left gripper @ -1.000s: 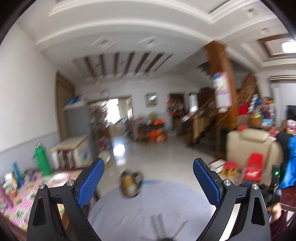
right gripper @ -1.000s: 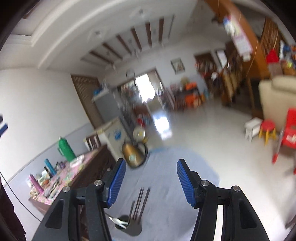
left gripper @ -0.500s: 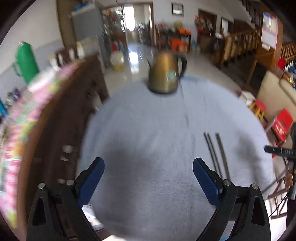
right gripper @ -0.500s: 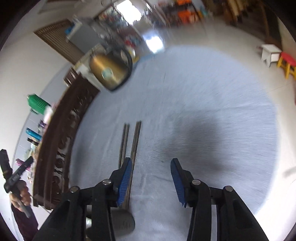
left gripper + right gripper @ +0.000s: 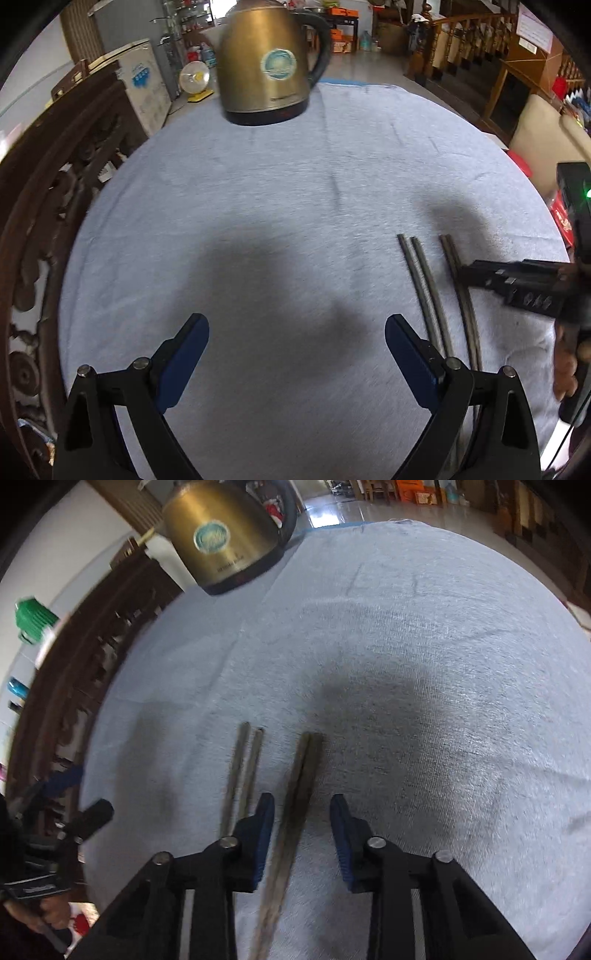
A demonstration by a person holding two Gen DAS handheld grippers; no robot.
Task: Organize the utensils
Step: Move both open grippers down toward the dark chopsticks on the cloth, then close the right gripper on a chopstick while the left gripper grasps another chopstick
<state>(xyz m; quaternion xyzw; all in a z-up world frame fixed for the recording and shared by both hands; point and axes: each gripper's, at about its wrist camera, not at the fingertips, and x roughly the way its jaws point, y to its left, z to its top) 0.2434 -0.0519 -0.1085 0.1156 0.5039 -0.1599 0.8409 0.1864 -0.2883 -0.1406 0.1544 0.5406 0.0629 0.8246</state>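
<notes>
The sorting has barely started, as I judge it: two pairs of chopsticks lie loose on the table [image 5: 424, 627], none gathered or put away. The right claw [image 5: 302, 834] is spread, straddling the right-hand pair of chopsticks [image 5: 301, 782] without gripping it. The left-hand pair [image 5: 243, 775] lies just beside, parallel. The left claw [image 5: 297, 360] is released wide over bare cloth, holding nothing. The sticks are slim, dark and straight; the table covering is a nubby grey-blue towel-like cloth. A rounded brass-coloured metal kettle [image 5: 264, 62] stands at the far edge.

Soft daylight, blurred shadows, fisheye-bent, smeared edges
</notes>
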